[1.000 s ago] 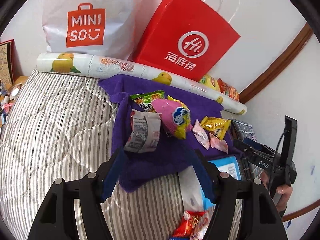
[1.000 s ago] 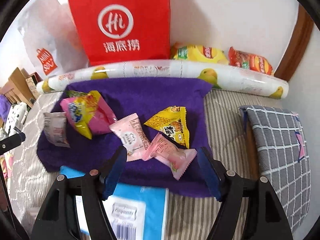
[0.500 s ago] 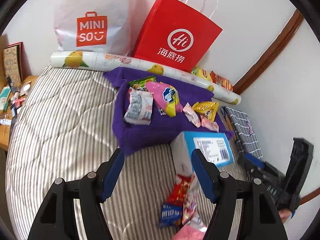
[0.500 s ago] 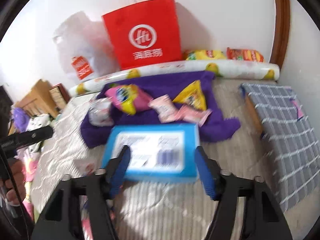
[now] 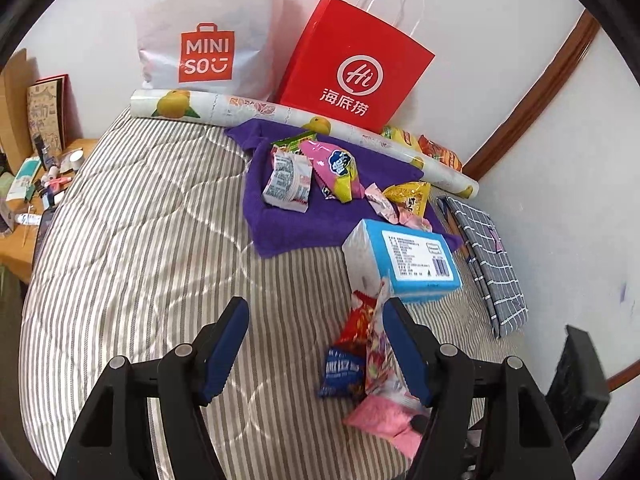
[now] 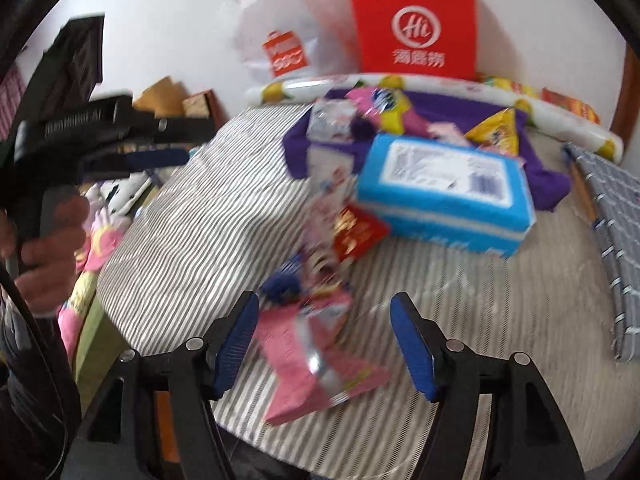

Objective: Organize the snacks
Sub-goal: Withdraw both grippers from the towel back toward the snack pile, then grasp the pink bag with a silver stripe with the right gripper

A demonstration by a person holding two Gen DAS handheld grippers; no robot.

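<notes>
Matte black plastic left gripper (image 5: pixel 316 340) w/ blue ribbed pads, silver pivot screws, identical right gripper (image 6: pixel 322 340) lower centre, hand (image 6: pixel 48 240) at left edge gripping black handle

place: home bedroom | landmark: striped quilted mattress (image 5: pixel 132 248) | behind it, against the white wall: white miniso shopping bag (image 5: pixel 208 28), red paper bag (image 5: pixel 354 68) | left of it: wooden bedside table (image 5: pixel 20 240) crowded with small toiletries | on it: purple towel (image 5: pixel 280 220) under loose snack packets, folded checked cloth (image 5: pixel 486 256) at its right edge
</notes>
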